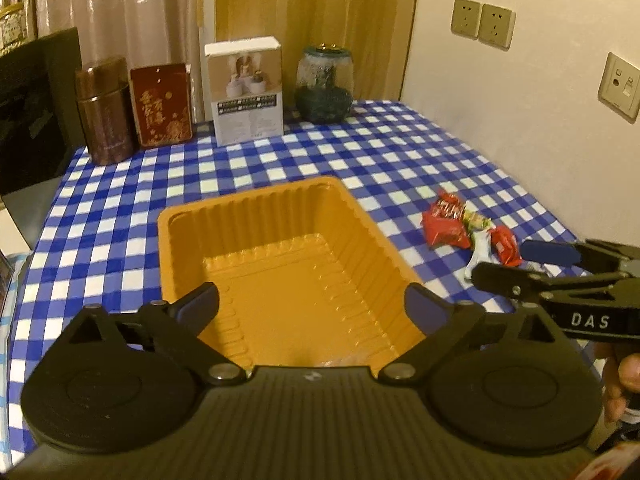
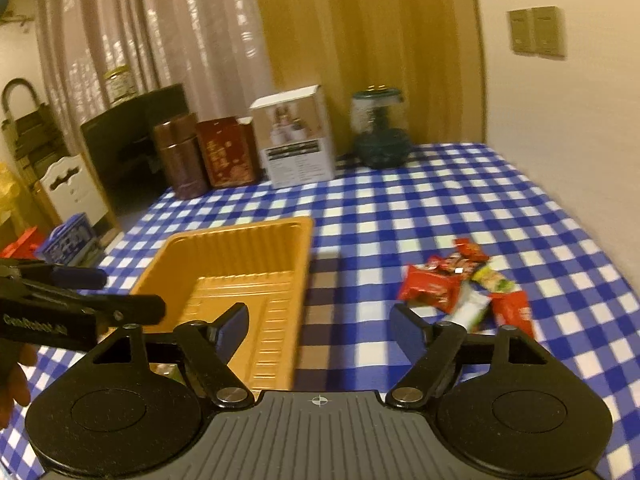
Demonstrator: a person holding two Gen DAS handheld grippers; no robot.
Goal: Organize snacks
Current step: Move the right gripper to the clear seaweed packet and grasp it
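Note:
An orange plastic tray (image 1: 256, 216) sits on the blue checked tablecloth; it also shows in the right wrist view (image 2: 240, 236). A small heap of snack packets (image 1: 460, 224), red, green and white, lies to its right, also seen in the right wrist view (image 2: 448, 284). My left gripper (image 1: 314, 306) is open and empty, held over the tray's near end. My right gripper (image 2: 320, 326) is open and empty, between the tray and the snack packets, above the cloth. It shows at the right edge of the left wrist view (image 1: 516, 258), close beside the packets.
At the table's back stand a brown tin (image 1: 105, 110), a red tin (image 1: 162, 106), a white box (image 1: 246, 90) and a glass jar (image 1: 325, 84). A wall with sockets (image 1: 482, 24) runs along the right. A dark cabinet (image 2: 132, 148) stands left of the table.

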